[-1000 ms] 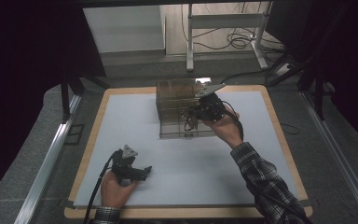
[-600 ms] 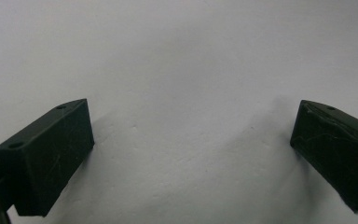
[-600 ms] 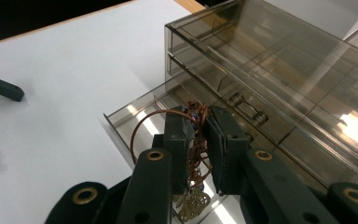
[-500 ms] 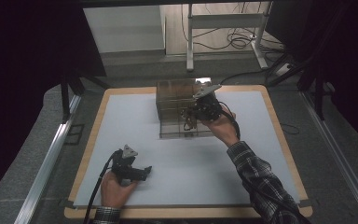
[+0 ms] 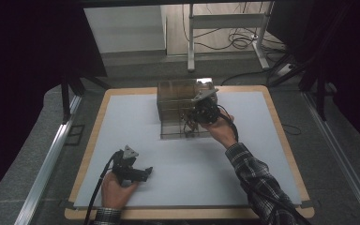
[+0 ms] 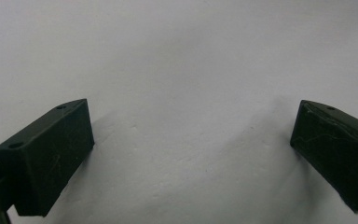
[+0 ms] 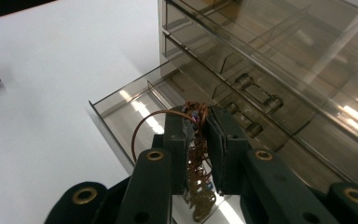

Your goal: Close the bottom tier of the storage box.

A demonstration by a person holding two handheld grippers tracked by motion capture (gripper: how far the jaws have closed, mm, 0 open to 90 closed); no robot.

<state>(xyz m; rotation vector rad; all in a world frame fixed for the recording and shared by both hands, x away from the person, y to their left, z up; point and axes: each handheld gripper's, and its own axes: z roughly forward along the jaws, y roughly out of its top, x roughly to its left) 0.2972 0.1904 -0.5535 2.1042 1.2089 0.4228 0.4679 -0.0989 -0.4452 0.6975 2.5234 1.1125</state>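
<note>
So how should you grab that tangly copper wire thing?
Pinch the thick bunched middle of the copper wire bundle, coming from above with one pad on each side, as the right tool holds it over the open drawer. The lone loop arching out looks too thin and springy for a firm grip.

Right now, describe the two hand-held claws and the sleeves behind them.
Both are black, with two blocky black jaws each. The left claw carries a grey three-cornered plate on top and trails a black cable. The right claw has the same plate, a looping black cable, and brass-coloured rivets on its linkage. The sleeves are dark plaid with pale lines.
</note>
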